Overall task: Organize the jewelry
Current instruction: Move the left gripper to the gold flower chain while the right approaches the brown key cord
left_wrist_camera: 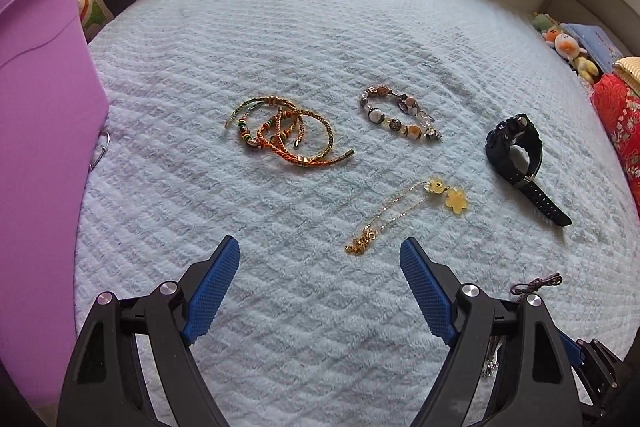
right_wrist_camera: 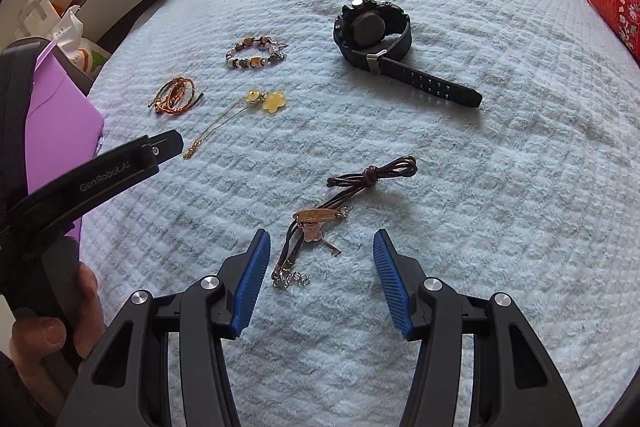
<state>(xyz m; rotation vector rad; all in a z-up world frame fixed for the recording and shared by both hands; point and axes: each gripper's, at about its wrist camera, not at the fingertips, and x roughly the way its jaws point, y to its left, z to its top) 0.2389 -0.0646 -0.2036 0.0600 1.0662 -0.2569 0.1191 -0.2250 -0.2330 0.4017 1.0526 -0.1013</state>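
Observation:
Jewelry lies spread on a pale blue blanket (left_wrist_camera: 280, 27). Woven orange and green bracelets (left_wrist_camera: 286, 133) lie ahead of my left gripper (left_wrist_camera: 320, 247), which is open and empty. A beaded bracelet (left_wrist_camera: 400, 117), a gold chain with yellow flower charms (left_wrist_camera: 404, 215) and a black watch (left_wrist_camera: 520, 159) lie further right. My right gripper (right_wrist_camera: 320, 239) is open, and a brown cord bracelet with metal charms (right_wrist_camera: 320, 219) lies on the blanket between its fingertips, untouched. The black watch (right_wrist_camera: 380, 39) lies beyond it.
A purple bin (left_wrist_camera: 40, 107) stands at the blanket's left edge, with a metal ring (left_wrist_camera: 102, 143) beside it. Soft toys (left_wrist_camera: 568, 47) and a red patterned cushion (left_wrist_camera: 616, 115) sit at the right. A hand (right_wrist_camera: 48, 327) holds the left gripper's black body (right_wrist_camera: 100, 171).

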